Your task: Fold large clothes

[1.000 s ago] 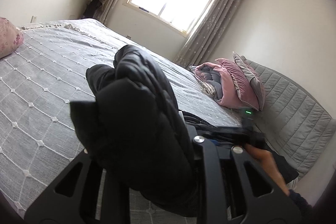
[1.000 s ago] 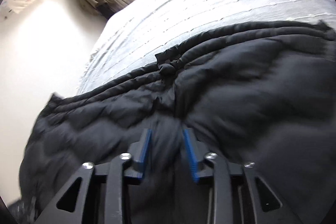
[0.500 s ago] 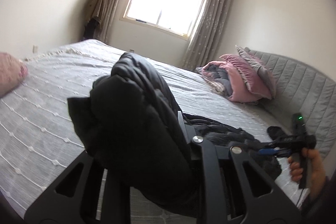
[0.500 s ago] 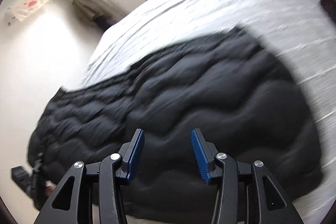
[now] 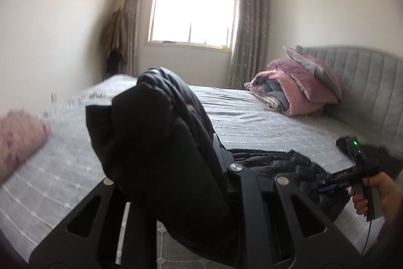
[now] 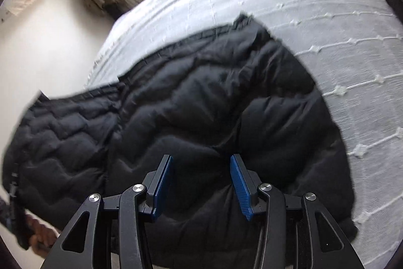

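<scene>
A black quilted puffer jacket (image 6: 201, 105) lies spread on the grey bedspread (image 6: 314, 17). My left gripper (image 5: 176, 158) is shut on a bunched fold of the jacket (image 5: 156, 138) and holds it up above the bed; the fingertips are hidden by the fabric. My right gripper (image 6: 201, 178) is open with its blue pads (image 6: 239, 180) apart, just above the jacket's near edge, holding nothing. It also shows in the left wrist view (image 5: 352, 173) at the lower right, held by a hand.
A pile of pink and grey bedding (image 5: 297, 90) rests against the grey padded headboard (image 5: 365, 82). A pink pillow (image 5: 17, 138) lies at the left. A window (image 5: 194, 14) with curtains is at the far wall.
My right gripper opened, let go of the jacket and pulled back from it. My left gripper, still holding its fold, tilted up to a more level view of the room.
</scene>
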Demonstrator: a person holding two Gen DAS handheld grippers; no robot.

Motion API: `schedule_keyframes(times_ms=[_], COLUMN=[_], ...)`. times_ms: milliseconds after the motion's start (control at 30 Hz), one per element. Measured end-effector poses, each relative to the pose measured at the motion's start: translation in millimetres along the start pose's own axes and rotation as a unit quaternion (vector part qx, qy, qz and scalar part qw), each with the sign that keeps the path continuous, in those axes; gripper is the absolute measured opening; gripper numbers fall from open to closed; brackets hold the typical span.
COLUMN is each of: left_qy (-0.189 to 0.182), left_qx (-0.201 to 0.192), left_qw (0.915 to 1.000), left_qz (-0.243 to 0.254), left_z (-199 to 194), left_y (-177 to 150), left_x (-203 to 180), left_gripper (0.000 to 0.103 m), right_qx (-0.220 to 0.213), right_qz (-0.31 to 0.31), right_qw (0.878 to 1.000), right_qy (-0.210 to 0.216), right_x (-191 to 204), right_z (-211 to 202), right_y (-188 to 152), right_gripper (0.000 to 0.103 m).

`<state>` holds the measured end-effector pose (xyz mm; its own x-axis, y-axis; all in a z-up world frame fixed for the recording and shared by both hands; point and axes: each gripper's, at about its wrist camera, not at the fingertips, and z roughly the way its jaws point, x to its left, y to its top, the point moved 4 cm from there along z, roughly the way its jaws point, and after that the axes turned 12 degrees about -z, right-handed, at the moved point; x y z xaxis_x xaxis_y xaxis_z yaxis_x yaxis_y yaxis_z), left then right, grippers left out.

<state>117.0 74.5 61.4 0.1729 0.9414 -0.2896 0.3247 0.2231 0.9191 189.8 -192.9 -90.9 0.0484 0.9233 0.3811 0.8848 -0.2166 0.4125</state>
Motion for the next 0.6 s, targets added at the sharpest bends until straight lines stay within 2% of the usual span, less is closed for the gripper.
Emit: schedule_keyframes(times_ms=[167,300,500,600], left_qy=[-0.010,-0.026,-0.047,-0.053], left_qx=[-0.008,-0.010,0.009,0.019], left_qw=[0.9978,0.9923,0.9868,0.9821], left_qz=[0.065,0.121,0.155,0.180], left_z=[-3.5,-4.5,-0.5,4.1], left_y=[0.2,-4.8,-19.2,-27.8], left_x=[-52.3,-94.7,-140.3,-162.7], left_gripper=[0.021,0.021,0.021,0.021], right_qx=[0.007,0.008,0.017,0.012], right_qz=[0.008,-0.004,-0.015,-0.013], right_qw=[1.000,1.000,1.000,0.999], right_qy=[0.010,0.009,0.017,0.037], right_x=[-8.6,-11.2,-16.0,-18.2], right_z=[6.5,8.1,24.7,30.9], right_y=[-3.1,-8.4,-9.4,-8.4], right_gripper=[0.047,0.048,0.049,0.049])
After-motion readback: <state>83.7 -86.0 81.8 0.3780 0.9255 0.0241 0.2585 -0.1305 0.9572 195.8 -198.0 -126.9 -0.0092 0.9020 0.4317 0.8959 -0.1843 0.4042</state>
